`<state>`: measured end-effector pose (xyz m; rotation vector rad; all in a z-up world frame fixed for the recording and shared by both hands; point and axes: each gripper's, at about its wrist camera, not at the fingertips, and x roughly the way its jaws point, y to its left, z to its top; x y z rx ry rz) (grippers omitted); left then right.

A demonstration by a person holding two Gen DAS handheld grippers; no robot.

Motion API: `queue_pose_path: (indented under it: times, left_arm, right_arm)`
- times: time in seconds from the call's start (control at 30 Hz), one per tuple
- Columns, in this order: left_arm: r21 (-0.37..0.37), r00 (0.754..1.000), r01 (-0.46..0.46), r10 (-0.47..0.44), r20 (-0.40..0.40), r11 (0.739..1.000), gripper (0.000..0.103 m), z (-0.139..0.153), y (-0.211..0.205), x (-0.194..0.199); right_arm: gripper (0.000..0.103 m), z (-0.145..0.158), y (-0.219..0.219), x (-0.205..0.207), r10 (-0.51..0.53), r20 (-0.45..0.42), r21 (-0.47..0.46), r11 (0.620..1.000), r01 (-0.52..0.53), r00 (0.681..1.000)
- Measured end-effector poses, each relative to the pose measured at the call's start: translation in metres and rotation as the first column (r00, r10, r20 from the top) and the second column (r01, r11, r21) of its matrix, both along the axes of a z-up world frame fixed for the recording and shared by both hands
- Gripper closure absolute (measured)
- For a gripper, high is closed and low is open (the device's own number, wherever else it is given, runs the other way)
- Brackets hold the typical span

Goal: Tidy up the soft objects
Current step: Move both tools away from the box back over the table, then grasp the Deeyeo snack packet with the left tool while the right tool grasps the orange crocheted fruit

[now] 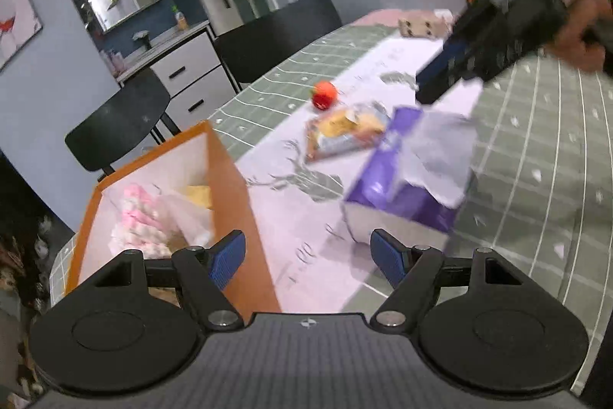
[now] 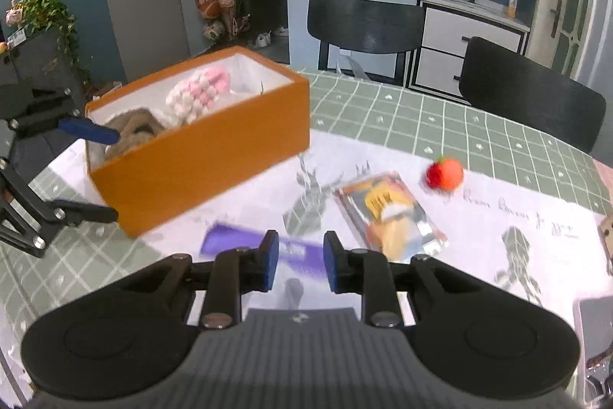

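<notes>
Purple tissue pack (image 2: 264, 248) just beyond right claw (image 2: 298, 261), blurred

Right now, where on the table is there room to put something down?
Bare green checked tablecloth lies between the orange box and the black chairs. It is crowded where the purple tissue pack, shiny snack packet and red strawberry toy sit.

An open orange box (image 2: 199, 156) sits at left centre of the right wrist view, holding a pink-and-white knitted piece (image 2: 199, 94) and a brown one (image 2: 134, 133). A purple tissue pack (image 1: 406, 179), a snack packet (image 2: 390, 213) and a red plush strawberry (image 2: 444, 173) lie right of it.
</notes>
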<state>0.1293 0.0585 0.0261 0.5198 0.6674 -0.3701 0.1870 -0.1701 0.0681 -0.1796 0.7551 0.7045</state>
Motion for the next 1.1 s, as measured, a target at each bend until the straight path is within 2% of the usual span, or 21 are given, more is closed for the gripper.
queue_pose_path:
  times: [0.1, 0.2, 0.33, 0.43, 0.5, 0.57, 0.63, 0.7, 0.77, 0.87, 0.97, 1.03, 1.1]
  left_arm:
    - [0.002, 1.0, 0.013, -0.013, -0.009, 1.0, 0.016, -0.015, -0.008, -0.009]
    - [0.0, 0.999, 0.022, -0.022, -0.041, 1.0, 0.016, -0.027, -0.014, -0.01]
    - [0.1, 0.992, 0.11, -0.103, -0.069, 0.989, 0.016, -0.037, -0.027, -0.012]
    - [0.164, 0.98, 0.192, -0.181, -0.082, 0.968, 0.016, -0.028, -0.032, -0.007]
    - [0.171, 0.971, 0.228, -0.211, -0.108, 0.959, 0.015, -0.016, -0.032, 0.002]
    - [0.184, 0.957, 0.274, -0.248, -0.151, 0.944, 0.015, -0.01, -0.034, 0.013]
    - [0.227, 0.933, 0.347, -0.311, -0.181, 0.91, 0.015, -0.011, -0.037, 0.017]
    - [0.289, 0.897, 0.434, -0.379, -0.226, 0.854, 0.015, -0.018, -0.042, 0.022]
    - [0.339, 0.869, 0.486, -0.405, -0.284, 0.805, 0.015, -0.028, -0.046, 0.029]
    - [0.41, 0.852, 0.516, -0.402, -0.337, 0.752, 0.015, -0.039, -0.055, 0.045]
    - [0.445, 0.831, 0.552, -0.421, -0.363, 0.705, 0.015, -0.044, -0.06, 0.06]
    - [0.479, 0.81, 0.585, -0.449, -0.377, 0.654, 0.016, -0.047, -0.061, 0.07]
    - [0.525, 0.786, 0.617, -0.483, -0.385, 0.586, 0.016, -0.052, -0.06, 0.079]
  right_arm:
    - [0.072, -0.003, -0.021, -0.015, 0.0, -0.003, 0.023, 1.0, 0.0, 1.0]
    - [0.072, -0.011, -0.038, -0.026, -0.01, -0.018, 0.038, 0.999, 0.011, 1.0]
    - [0.072, -0.025, -0.055, -0.027, -0.056, -0.034, 0.046, 0.997, 0.057, 0.998]
    - [0.071, -0.03, -0.066, -0.021, -0.099, -0.045, 0.064, 0.993, 0.102, 0.994]
    - [0.071, -0.031, -0.07, -0.018, -0.117, -0.049, 0.078, 0.99, 0.121, 0.992]
    - [0.066, -0.03, -0.074, -0.016, -0.134, -0.04, 0.087, 0.987, 0.137, 0.99]
    - [0.062, -0.029, -0.076, -0.015, -0.141, -0.034, 0.094, 0.985, 0.144, 0.989]
    - [0.061, -0.028, -0.077, -0.015, -0.142, -0.036, 0.098, 0.985, 0.145, 0.989]
    - [0.058, -0.028, -0.078, -0.015, -0.143, -0.033, 0.096, 0.985, 0.146, 0.989]
    - [0.054, -0.03, -0.079, -0.014, -0.148, -0.026, 0.078, 0.986, 0.149, 0.989]
    - [0.053, -0.036, -0.08, -0.01, -0.161, -0.024, 0.046, 0.986, 0.162, 0.987]
    - [0.053, -0.042, -0.083, -0.006, -0.176, -0.025, 0.018, 0.984, 0.176, 0.984]
    - [0.052, -0.047, -0.087, -0.001, -0.197, -0.024, -0.006, 0.98, 0.197, 0.98]
